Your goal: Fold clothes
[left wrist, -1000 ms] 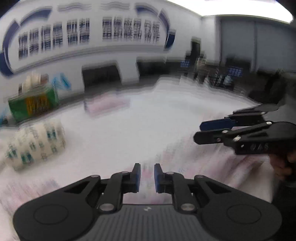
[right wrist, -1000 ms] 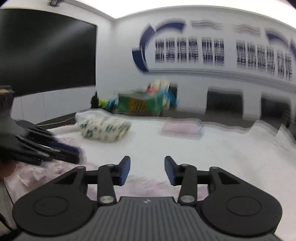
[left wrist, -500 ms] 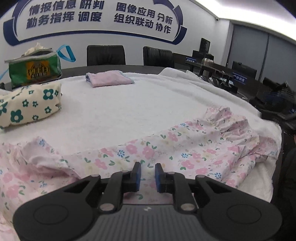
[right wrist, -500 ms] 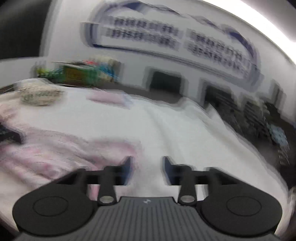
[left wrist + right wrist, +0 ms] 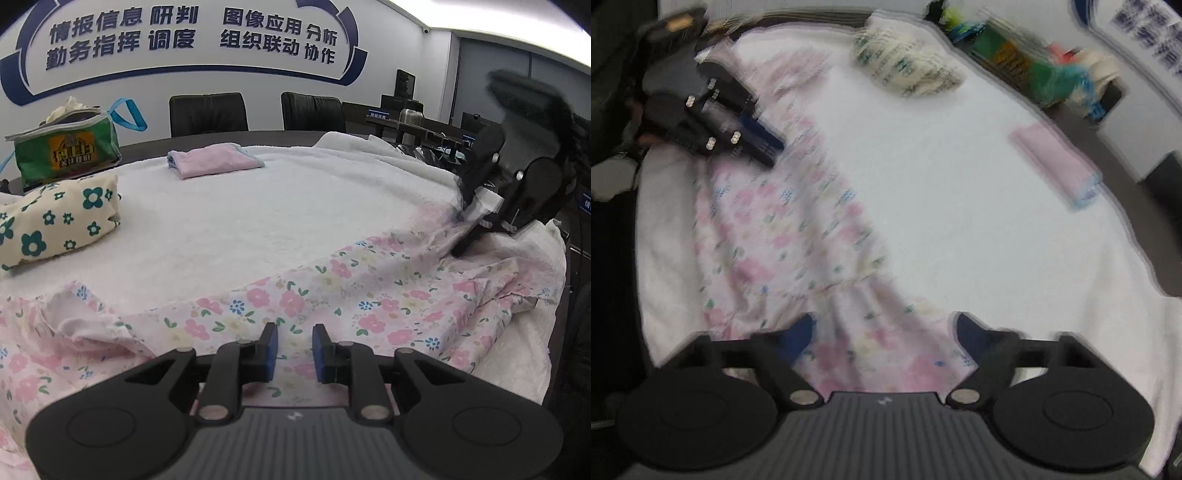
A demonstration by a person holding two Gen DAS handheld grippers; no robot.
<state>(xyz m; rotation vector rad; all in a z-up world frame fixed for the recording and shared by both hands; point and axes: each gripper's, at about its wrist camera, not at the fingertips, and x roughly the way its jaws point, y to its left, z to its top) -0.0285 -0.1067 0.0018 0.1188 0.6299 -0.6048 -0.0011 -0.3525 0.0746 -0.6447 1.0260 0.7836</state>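
Along the near edge of the worktop (image 5: 258, 221), which is covered in white towelling, we have the pink floral garment (image 5: 332, 291) lying spread out in a long band, rumpled at both ends. Our left tool (image 5: 294, 349) hangs low over the middle of that band, its blue-padded fingers (image 5: 271, 350) a narrow gap apart, nothing between them that we can see. Off to our right, the right tool (image 5: 467, 240) is tipped downward with its tips at the garment's far end; in that view we cannot tell whether it touches the cloth. Its own camera is blurred, but there the right tool (image 5: 886, 332) shows its fingers (image 5: 799, 334) spread wide, with floral cloth lying in the gap beneath them and not pinched. In that view the left tool (image 5: 764, 147) sits over the garment's other end. Further back we see a folded pink cloth (image 5: 214, 160), a cream bundle with green flowers (image 5: 55, 221) at left, and a green bag (image 5: 66, 147) behind it.
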